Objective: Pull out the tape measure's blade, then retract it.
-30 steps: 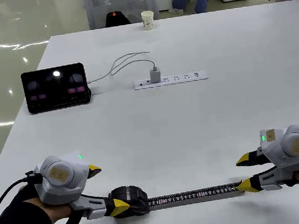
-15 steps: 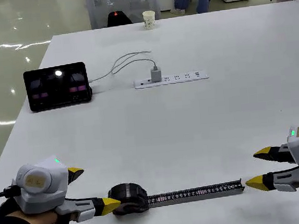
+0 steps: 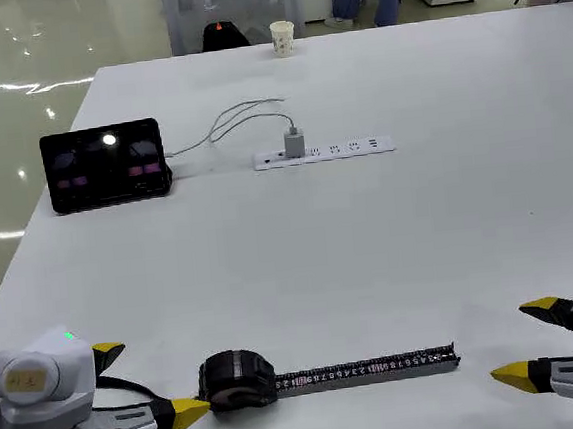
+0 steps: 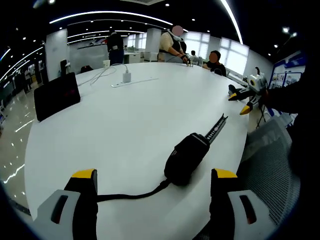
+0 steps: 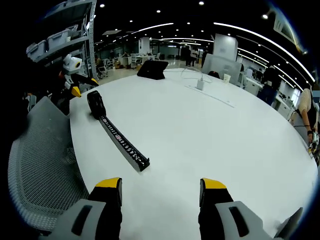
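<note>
A black tape measure [image 3: 238, 379] lies on the white table [image 3: 370, 247] near its front edge. Its dark blade [image 3: 370, 370] stretches right, flat on the table, ending at a hook [image 3: 456, 356]. My left gripper [image 3: 150, 380] is open just left of the case, not touching it. My right gripper [image 3: 523, 340] is open, a short gap right of the blade's end. In the left gripper view the case [image 4: 187, 157] and its black strap [image 4: 130, 195] lie ahead of the open jaws. In the right gripper view the blade [image 5: 122, 142] runs off to the case [image 5: 96, 104].
A dark tablet [image 3: 107, 165] stands at the left. A white power strip [image 3: 324, 152] with a charger [image 3: 293, 142] and cable lies mid-table. A paper cup [image 3: 282, 38] is at the far edge. People [image 4: 172, 45] sit beyond the table's far side.
Both grippers have drawn outward and away from the tape measure: the left off the case, the right off the blade's tip. The blade stays extended on the table.
</note>
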`<state>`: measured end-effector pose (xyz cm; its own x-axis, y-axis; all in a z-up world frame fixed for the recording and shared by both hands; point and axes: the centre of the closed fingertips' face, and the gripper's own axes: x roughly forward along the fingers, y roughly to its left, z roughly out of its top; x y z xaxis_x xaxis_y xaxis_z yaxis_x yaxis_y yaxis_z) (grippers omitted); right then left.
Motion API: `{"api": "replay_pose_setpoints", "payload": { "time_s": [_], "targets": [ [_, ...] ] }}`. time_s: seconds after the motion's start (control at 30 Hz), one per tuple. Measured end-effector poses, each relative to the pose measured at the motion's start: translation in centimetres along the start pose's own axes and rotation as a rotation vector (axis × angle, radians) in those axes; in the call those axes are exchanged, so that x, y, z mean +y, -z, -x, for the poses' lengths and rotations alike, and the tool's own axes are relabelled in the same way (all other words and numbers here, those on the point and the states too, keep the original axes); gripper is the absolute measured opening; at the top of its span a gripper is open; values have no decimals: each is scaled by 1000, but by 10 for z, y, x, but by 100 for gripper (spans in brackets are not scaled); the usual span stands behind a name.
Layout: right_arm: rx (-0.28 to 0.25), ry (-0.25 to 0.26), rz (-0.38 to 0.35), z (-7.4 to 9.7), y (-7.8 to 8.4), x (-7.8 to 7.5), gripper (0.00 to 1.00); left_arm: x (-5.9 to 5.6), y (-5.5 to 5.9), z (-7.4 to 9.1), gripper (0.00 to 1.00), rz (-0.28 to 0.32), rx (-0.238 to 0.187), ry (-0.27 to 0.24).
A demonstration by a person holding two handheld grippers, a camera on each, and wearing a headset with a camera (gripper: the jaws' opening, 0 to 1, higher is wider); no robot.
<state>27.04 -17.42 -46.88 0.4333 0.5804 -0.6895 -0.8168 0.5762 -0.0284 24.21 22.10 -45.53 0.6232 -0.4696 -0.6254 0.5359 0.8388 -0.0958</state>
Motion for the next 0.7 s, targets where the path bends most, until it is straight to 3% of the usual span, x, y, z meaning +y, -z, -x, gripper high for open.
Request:
{"api": "replay_pose_setpoints", "payload": {
  "time_s": [0.13, 0.4, 0.57, 0.7],
  "targets": [
    [8, 12, -8, 7, 6, -2, 68, -6, -4, 2, 97, -24, -34, 13],
    [-7, 37, -26, 14, 13, -6, 81, -6, 3, 5, 99, -54, -15, -13],
    [-32, 56, -31, 17, 14, -12, 96, -1, 5, 10, 99, -40, -24, -43],
    [-28, 61, -43, 19, 19, -14, 99, 0, 8, 14, 99, -30, -23, -50]
  ]
}}
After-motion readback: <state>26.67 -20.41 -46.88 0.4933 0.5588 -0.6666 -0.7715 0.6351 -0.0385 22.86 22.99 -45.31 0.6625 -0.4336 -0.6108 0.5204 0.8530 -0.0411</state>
